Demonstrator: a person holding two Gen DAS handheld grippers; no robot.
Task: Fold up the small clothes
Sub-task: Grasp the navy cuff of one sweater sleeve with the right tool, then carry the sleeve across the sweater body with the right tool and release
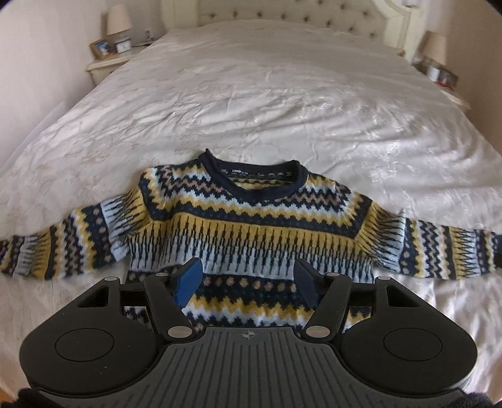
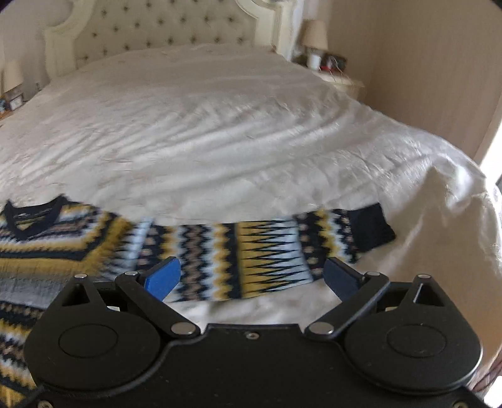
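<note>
A small knitted sweater (image 1: 251,226) with navy, yellow, light blue and beige zigzag bands lies flat on the white bed, front up, collar away from me, both sleeves spread sideways. My left gripper (image 1: 248,282) is open and empty above the sweater's lower body. In the right wrist view the sweater's right sleeve (image 2: 266,251) stretches across with its navy cuff (image 2: 370,229) at the right end. My right gripper (image 2: 251,279) is open and empty just above the middle of that sleeve. The view is motion-blurred.
The white bedspread (image 1: 266,103) covers a wide bed with a tufted headboard (image 2: 163,28). Nightstands with lamps stand at both sides (image 1: 116,37) (image 2: 317,40). The bed's right edge (image 2: 470,219) drops off close to the cuff.
</note>
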